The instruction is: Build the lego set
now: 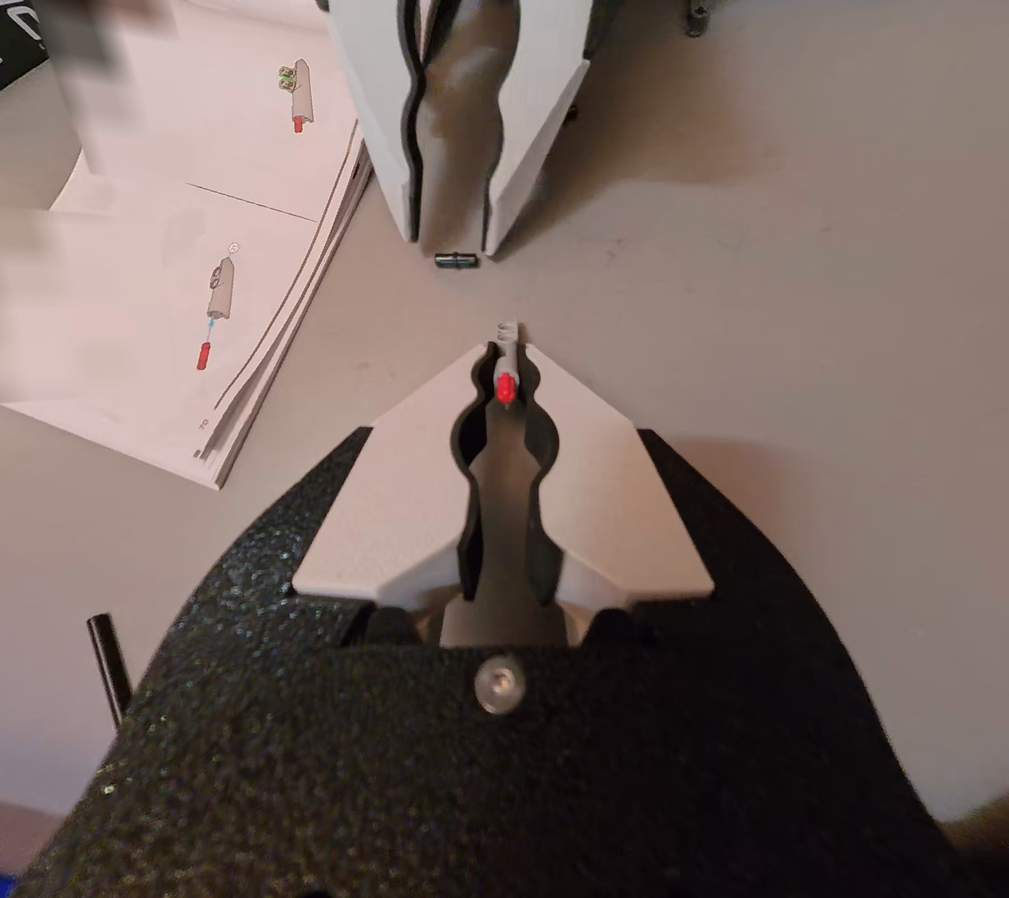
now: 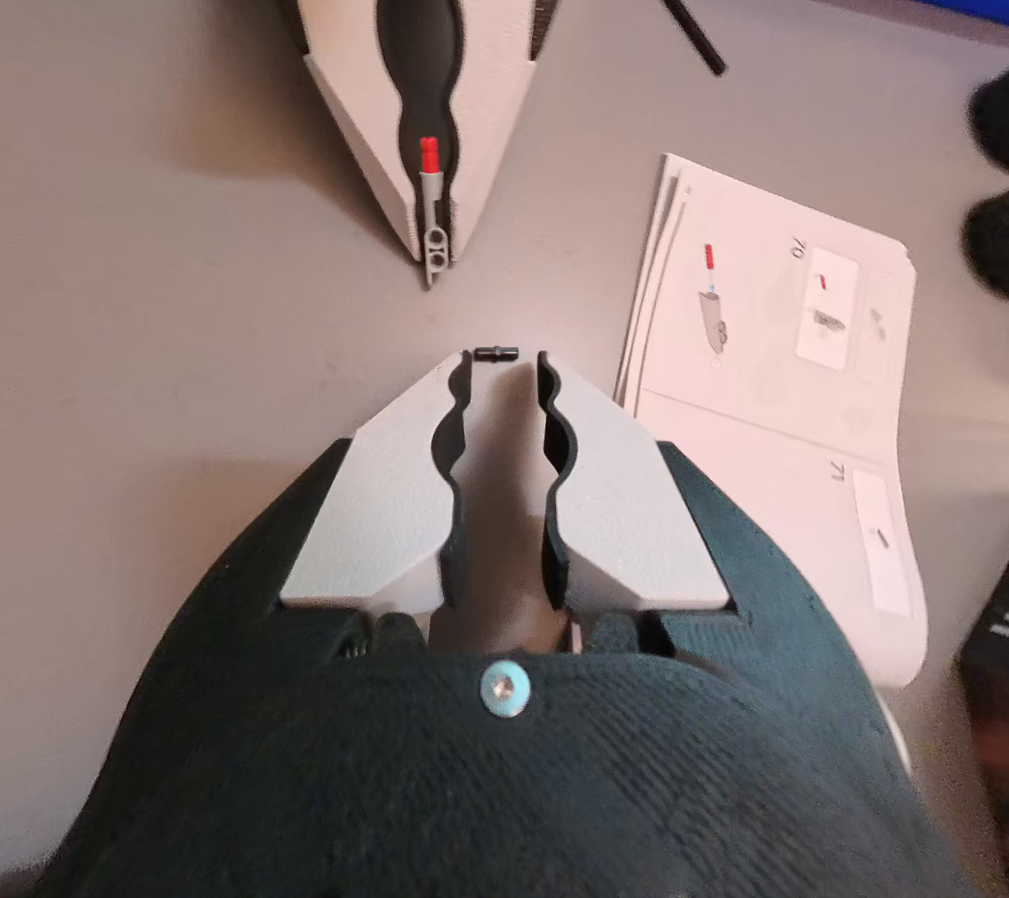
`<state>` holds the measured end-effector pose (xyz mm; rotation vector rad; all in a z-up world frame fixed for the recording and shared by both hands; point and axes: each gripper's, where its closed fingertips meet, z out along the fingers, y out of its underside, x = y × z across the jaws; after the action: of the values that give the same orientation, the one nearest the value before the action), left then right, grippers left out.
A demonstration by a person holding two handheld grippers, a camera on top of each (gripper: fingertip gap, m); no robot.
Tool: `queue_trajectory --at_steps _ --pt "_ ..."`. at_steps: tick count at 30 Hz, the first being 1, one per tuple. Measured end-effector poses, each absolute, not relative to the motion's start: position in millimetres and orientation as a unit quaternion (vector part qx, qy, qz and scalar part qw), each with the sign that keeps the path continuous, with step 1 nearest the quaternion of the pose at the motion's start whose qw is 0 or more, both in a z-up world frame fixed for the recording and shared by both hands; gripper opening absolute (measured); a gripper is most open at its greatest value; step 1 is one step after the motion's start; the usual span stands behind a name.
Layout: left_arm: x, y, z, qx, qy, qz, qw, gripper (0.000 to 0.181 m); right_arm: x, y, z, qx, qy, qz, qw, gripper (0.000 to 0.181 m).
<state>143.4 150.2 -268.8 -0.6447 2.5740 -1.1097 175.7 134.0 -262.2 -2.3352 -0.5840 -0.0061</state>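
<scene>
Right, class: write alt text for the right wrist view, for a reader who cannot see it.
An open right gripper closes in on a small black pin lying on the grey table. Opposite, the left gripper holds a grey piece with a red pin; an instruction booklet lies to the right.

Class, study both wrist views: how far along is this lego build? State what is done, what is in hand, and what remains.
Done: the red pin already sits in the end of the grey piece. In hand: the left hand-held gripper is shut on that grey piece. Left: the black pin lies loose on the table, just ahead of the open right hand-held gripper, not yet picked up or fitted.
</scene>
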Motion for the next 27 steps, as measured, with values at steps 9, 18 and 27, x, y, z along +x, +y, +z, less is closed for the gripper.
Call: queue_trajectory --at_steps 9,18,27 --pt "143.4 150.2 -268.8 -0.222 0.887 -0.383 0.132 0.004 169.9 134.9 -267.5 -0.917 -0.137 0.039 0.374 0.017" --pt "143.3 150.2 -268.7 -0.222 0.887 -0.383 0.133 0.004 171.4 136.9 -266.9 -0.909 -0.155 0.039 0.384 0.017" --pt "143.4 150.2 -268.8 -0.223 0.887 -0.383 0.132 0.004 174.0 133.9 -266.2 -0.898 -0.193 0.03 0.395 0.017"
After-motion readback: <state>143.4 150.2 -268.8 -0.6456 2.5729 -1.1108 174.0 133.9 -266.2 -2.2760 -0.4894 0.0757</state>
